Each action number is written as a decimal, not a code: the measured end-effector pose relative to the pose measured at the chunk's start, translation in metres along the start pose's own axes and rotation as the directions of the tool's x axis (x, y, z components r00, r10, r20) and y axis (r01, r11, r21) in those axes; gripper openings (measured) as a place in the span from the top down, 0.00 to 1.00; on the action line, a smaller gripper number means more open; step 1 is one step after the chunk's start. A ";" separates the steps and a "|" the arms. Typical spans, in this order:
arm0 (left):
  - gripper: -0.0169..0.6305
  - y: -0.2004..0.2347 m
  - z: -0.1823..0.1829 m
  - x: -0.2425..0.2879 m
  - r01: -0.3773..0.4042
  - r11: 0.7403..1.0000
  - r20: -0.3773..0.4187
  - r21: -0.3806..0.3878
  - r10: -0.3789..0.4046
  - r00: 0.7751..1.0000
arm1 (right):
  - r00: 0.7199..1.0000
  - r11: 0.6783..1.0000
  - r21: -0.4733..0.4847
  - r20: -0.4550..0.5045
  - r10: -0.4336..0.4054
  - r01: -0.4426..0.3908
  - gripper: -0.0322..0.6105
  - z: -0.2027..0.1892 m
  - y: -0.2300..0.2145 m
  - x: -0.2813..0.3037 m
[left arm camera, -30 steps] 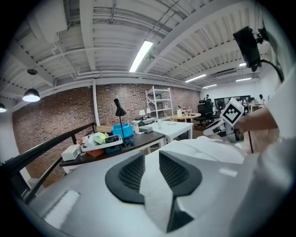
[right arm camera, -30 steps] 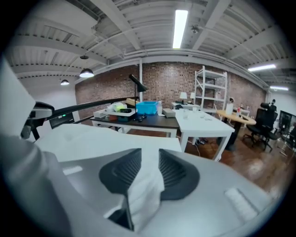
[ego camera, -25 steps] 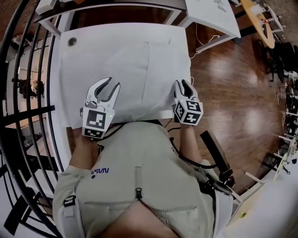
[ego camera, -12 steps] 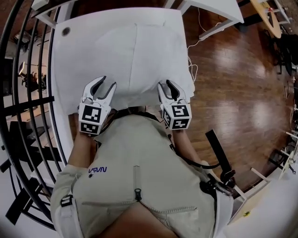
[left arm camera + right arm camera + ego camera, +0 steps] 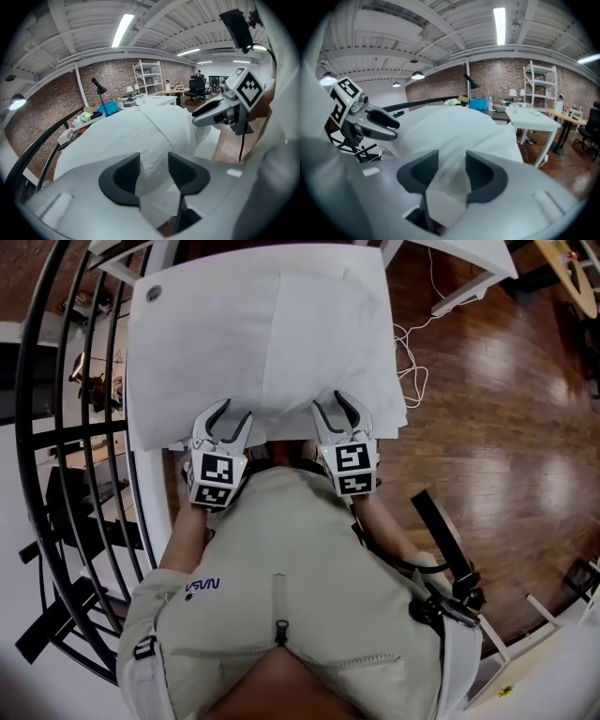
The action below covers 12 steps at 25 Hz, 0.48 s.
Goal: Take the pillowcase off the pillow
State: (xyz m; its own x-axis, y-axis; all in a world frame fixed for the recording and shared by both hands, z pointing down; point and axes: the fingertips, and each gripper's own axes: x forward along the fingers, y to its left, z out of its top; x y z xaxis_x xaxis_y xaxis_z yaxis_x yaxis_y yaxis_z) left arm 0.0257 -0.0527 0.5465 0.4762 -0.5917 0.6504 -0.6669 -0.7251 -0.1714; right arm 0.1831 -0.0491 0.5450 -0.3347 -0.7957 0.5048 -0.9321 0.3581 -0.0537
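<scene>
Both sets of jaws slack at the pillowcase (image 5: 281,343) edge

White table (image 5: 142,371) carries the pillow (image 5: 328,324), cased and lying flat. At its near edge the left gripper (image 5: 234,414) and right gripper (image 5: 331,405) each straddle the white fabric. Their jaws have just been opening, pads apart and not clamping the cloth.

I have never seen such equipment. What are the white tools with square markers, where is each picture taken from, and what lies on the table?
A person holds a two-jaw gripper in each hand; no robot. One picture comes from a head camera looking down; the other two from cameras riding on each gripper, looking along its jaws. On the white table lies a pillow in its pillowcase. The left gripper and right gripper are at its near edge. Their jaws have just been opening: cloth sits between them, but neither seems to clamp it.
</scene>
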 end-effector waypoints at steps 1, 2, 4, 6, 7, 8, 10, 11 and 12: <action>0.66 0.000 -0.008 0.003 0.000 1.000 -0.008 -0.013 0.000 1.000 | 1.000 1.000 -0.006 0.003 -0.001 0.001 0.68 0.001 0.005 -0.002; 0.66 0.000 -0.013 0.006 0.001 1.000 -0.012 -0.020 -0.002 1.000 | 1.000 1.000 -0.012 0.003 -0.003 0.003 0.68 0.001 0.008 -0.003; 0.67 0.001 -0.015 0.012 0.003 1.000 -0.012 -0.015 -0.003 1.000 | 1.000 1.000 -0.024 -0.012 -0.014 0.014 0.68 -0.002 0.012 -0.002; 0.73 0.004 -0.013 0.020 -0.010 1.000 -0.004 0.013 0.010 1.000 | 0.998 0.998 -0.046 -0.055 -0.034 0.032 0.76 -0.010 0.011 0.003; 0.79 0.006 -0.011 0.023 -0.020 0.999 0.001 0.030 0.020 1.000 | 0.996 0.997 -0.061 -0.079 -0.043 0.038 0.94 -0.014 0.011 0.007; 0.83 0.009 -0.010 0.025 -0.028 0.999 0.009 0.041 0.028 1.000 | 0.994 0.996 -0.075 -0.097 -0.049 0.042 0.95 -0.018 0.013 0.011; 0.89 0.015 -0.008 0.025 -0.035 0.999 0.035 0.034 0.034 0.999 | 0.991 0.994 -0.094 -0.115 -0.067 0.056 0.95 -0.022 0.015 0.014; 0.92 0.018 -0.005 0.022 -0.037 0.999 0.053 0.026 0.035 0.998 | 0.989 0.993 -0.094 -0.120 -0.083 0.072 0.95 -0.024 0.015 0.013; 0.94 0.020 -0.003 0.019 -0.038 0.999 0.073 0.019 0.037 0.997 | 0.987 0.991 -0.088 -0.120 -0.108 0.098 0.95 -0.024 0.011 0.010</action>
State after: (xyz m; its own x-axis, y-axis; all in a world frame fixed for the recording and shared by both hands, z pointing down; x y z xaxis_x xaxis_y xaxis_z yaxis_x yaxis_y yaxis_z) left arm 0.0197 -0.0772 0.5572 0.4920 -0.6423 0.5878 -0.6737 -0.7084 -0.2102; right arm 0.1726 -0.0415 0.5704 -0.2132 -0.7651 0.6076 -0.9445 0.3205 0.0723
